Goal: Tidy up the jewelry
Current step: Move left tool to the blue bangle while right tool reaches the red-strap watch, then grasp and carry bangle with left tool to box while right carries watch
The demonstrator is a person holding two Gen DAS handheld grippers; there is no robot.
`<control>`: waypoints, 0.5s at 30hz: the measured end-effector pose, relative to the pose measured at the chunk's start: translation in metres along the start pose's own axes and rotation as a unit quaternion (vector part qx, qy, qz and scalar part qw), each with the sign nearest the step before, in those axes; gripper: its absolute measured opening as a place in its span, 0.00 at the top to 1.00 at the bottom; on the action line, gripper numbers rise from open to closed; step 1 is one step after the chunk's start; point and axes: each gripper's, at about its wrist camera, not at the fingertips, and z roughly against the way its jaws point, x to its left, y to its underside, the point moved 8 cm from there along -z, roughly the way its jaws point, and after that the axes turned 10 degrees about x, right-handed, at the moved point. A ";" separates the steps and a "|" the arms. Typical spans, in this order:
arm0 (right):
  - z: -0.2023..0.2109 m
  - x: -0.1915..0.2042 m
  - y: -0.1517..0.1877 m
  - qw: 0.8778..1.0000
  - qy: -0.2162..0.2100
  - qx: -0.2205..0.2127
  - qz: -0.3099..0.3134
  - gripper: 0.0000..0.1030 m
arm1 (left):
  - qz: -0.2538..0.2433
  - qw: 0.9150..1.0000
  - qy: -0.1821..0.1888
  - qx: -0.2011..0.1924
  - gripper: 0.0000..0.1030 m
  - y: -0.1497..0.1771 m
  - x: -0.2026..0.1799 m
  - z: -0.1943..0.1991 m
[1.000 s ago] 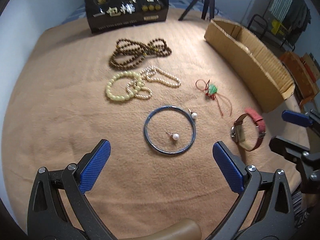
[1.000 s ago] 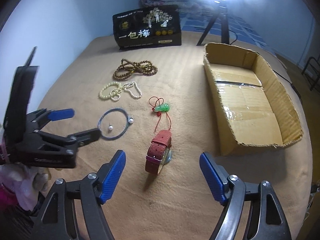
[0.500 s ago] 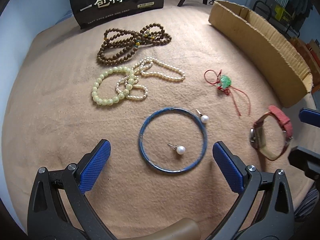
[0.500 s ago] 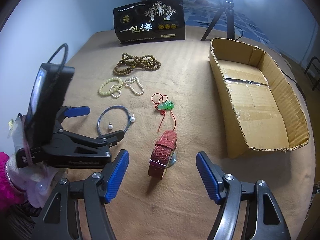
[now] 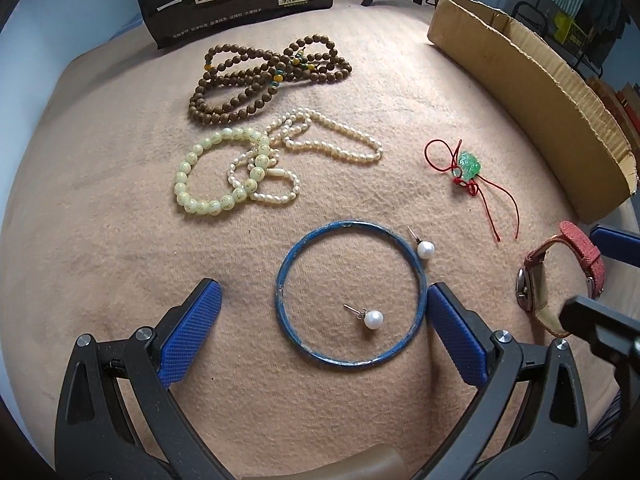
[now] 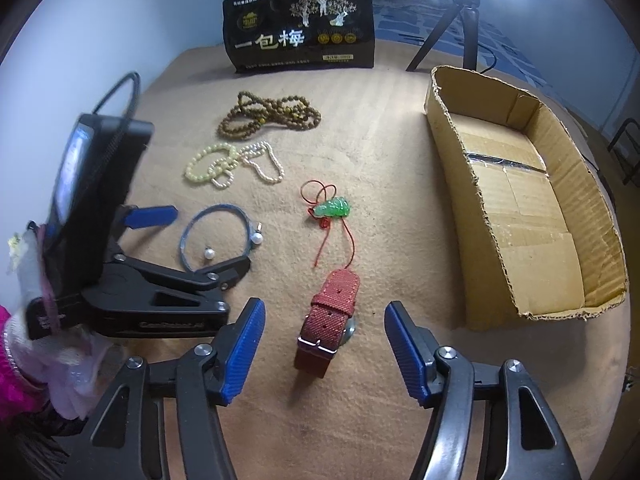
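Two hand-held grippers hang low over a tan blanket [image 5: 120, 200] strewn with jewelry. The left gripper [image 5: 320, 332] stands spread wide, its blue pads either side of a blue bangle [image 5: 416, 276]; the right pad sits just beside the ring's rim, though whether it touches cannot be told, and nothing is pinched. One pearl earring [image 5: 372, 318] lies inside the bangle, a second pearl earring [image 5: 425, 249] just outside its upper right edge.

The right gripper [image 6: 325, 344] has just been narrowing its jaws, which still stand apart with a red-strapped watch [image 6: 328, 320] lying on its side between them; the pads do not press on it.

Beyond the watch lies a green pendant [image 6: 332, 208] on a looped red cord. Farther back, a pale green bead bracelet [image 5: 216, 172] overlaps a cream pearl necklace [image 5: 332, 144], and behind those rests a coil of brown wooden beads [image 5: 264, 80]. A black bag [image 6: 300, 28] printed with white characters stands at the blanket's far edge, with a tripod [image 6: 460, 20] to its right.

An open cardboard box [image 6: 472, 184] sits well to the right of the jewelry, its taped floor bare. In the right wrist view a person's gloved hand [image 6: 60, 344], with a pink sleeve, holds the left gripper.
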 end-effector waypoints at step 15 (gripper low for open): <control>-0.003 0.000 -0.001 1.000 -0.008 0.003 0.004 0.81 | 0.014 1.000 0.020 -0.012 0.27 0.002 0.004 0.011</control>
